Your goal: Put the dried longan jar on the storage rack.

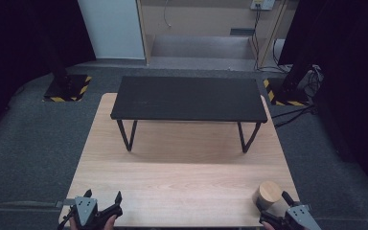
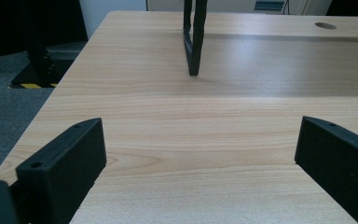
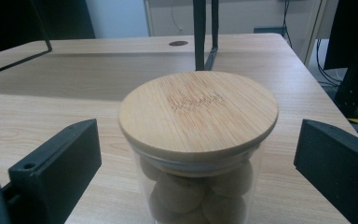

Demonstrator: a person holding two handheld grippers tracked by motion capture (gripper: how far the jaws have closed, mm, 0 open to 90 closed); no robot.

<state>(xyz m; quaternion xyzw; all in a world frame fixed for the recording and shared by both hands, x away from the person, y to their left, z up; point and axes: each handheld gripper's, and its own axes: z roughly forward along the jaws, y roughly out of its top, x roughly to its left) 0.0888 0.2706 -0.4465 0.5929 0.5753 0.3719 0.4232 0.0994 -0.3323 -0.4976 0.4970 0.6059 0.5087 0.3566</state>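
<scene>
While we hover right gripper (image 1: pixel 271 207) jaws wide either side of glass jar (image 3: pixel 198 186), bamboo lid (image 3: pixel 198 110) on, near table's (image 1: pixel 182 191) front right corner, left gripper (image 1: pixel 103 201) sits wide, nothing between.

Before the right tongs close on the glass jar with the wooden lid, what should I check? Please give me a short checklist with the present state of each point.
1. Right tongs open wide enough: ok, both jaws stand apart from the jar's sides.
2. Clear glass jar with round bamboo lid centred between the jaws: ok in the right gripper view.
3. Lid seated flat on the jar: ok, it sits level.
4. Jar upright on the light wooden table: ok, though it stands near the front right corner.
5. Left tongs out of the way: ok, open at the front left edge, nothing between them.
6. Height of the jaws on the glass: cannot tell.
</scene>
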